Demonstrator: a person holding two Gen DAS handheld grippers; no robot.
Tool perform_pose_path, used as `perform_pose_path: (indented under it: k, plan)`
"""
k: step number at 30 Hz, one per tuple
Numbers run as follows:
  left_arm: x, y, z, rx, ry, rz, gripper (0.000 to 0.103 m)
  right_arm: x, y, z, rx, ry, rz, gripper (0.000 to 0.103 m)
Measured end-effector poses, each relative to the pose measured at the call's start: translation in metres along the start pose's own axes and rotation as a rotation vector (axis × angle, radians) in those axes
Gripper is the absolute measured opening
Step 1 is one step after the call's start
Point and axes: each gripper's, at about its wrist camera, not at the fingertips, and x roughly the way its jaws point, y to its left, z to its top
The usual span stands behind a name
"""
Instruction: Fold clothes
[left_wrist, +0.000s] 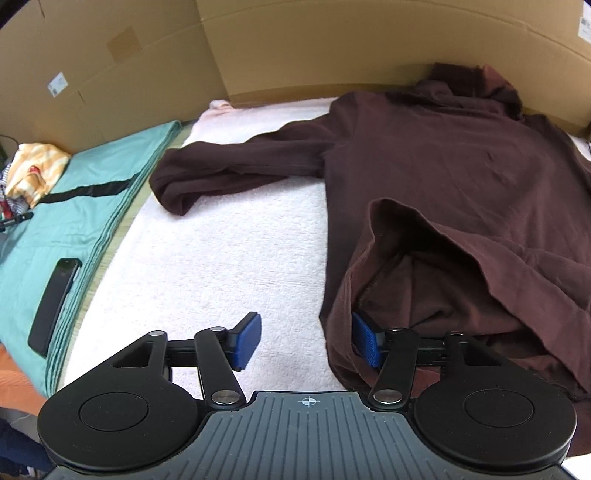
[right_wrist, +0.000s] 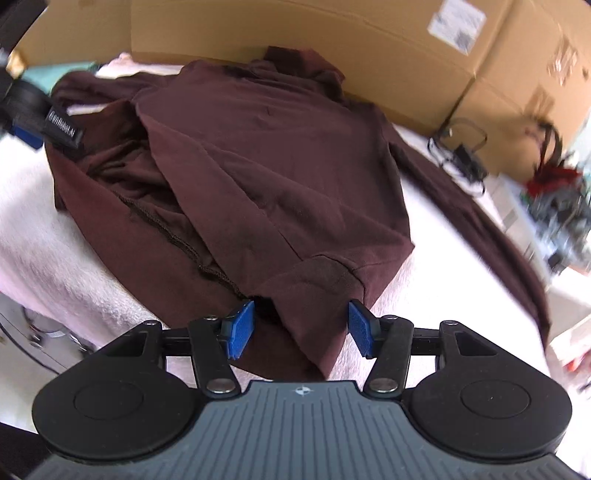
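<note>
Sweater (left_wrist: 443, 155) abuts cardboard boxes (left_wrist: 332, 40), seemingly.

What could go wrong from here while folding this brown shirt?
The left gripper has only one of its fingers tucked under the brown shirt hem, so closing may catch a single layer. The right gripper straddles a bunched corner and could pinch unevenly. The long sleeve trails toward the cables and might drag them.

We see soft, even daylight and faint shadows; fisheye bending curves the edges, and the right wrist view's right side smears with motion blur.
</note>
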Motion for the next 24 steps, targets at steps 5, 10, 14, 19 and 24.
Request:
perform_pose_path:
  k: [5,10,14,19,24]
  plan:
    - [0.007,0.008,0.0,-0.016,0.013,0.025,0.052,0.001,0.014,-0.004,-0.116,-0.008,-0.126,0.059]
    - [0.007,0.012,-0.001,-0.035,0.037,-0.013,0.043,0.006,0.011,0.001,-0.097,0.003,-0.174,0.059]
    - [0.003,0.025,0.001,-0.102,0.054,-0.092,0.061,0.0,0.008,0.003,-0.082,-0.006,-0.159,0.059]
    - [0.007,0.034,0.006,-0.137,0.08,-0.12,0.062,0.006,0.007,0.003,-0.071,0.013,-0.154,0.059]
    - [0.01,0.033,0.007,-0.133,0.107,-0.158,0.029,0.007,0.009,0.003,-0.07,0.015,-0.153,0.059]
